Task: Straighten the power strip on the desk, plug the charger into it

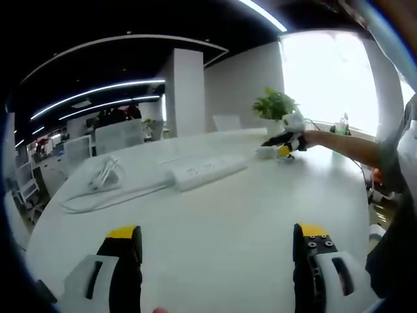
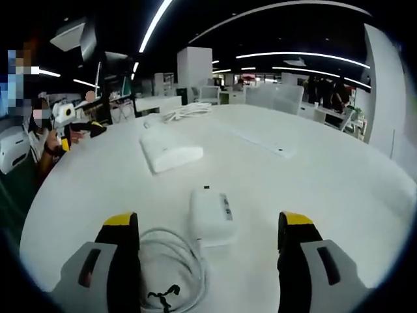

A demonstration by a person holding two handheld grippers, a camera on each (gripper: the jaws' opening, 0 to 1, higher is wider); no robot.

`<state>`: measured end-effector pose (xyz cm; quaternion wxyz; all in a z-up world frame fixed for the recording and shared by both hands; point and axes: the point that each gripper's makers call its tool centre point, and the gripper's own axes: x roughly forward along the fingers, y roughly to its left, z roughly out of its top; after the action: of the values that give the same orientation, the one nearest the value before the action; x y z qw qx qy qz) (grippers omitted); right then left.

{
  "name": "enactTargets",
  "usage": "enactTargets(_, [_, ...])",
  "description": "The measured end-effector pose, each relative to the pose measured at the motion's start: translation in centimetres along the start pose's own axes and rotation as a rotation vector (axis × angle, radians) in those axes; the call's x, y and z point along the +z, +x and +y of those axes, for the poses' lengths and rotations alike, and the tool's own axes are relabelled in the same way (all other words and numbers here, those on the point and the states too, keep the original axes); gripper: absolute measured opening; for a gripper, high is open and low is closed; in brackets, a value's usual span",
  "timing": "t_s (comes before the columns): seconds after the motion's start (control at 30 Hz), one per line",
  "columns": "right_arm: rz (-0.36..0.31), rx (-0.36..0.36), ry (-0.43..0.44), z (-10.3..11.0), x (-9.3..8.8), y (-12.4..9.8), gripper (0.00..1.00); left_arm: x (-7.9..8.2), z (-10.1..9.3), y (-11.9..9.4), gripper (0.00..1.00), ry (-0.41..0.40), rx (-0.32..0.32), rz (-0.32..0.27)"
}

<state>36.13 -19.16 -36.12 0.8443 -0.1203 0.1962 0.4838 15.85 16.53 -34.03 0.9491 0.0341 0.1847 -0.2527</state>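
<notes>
White desk [image 1: 215, 215] in an open office, seen low across its top

Nearest in the left gripper view, left claw [image 1: 218, 251]: hovered over bare desk with jaws spread wide and nothing between them. Probably waited there, squared up towards the power strip [image 1: 208, 171], ready to nudge it straight. Lay further out mid-desk, that strip, slanted across the view and untouched, with its own cord [image 1: 111, 195] trailing off to a loose bundle beside it.

Nearest in the right gripper view, right claw [image 2: 208, 241]: jaws likewise spread, empty, set either side of the charger [image 2: 212, 215] without touching it. Looked lined up for a pinch on the white block. Lay flat on the desk between the jaw tips, that charger, its cable [image 2: 172, 267] coiled just beside it near the left jaw. Not yet plugged in; well apart from the strip beyond it.

Further off, seen from the left gripper view, a forearm [image 1: 345, 147] reaching in from the right. Behind it a green plant [image 1: 273, 104], presumably potted, though pot too hidden to tell. No other container made out
</notes>
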Motion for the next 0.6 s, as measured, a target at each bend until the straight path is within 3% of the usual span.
enactTargets(0.6, [-0.008,0.029,0.012,-0.35,0.08,0.99,0.77,-0.02,0.61,0.39,1.00,-0.009,0.013,0.004])
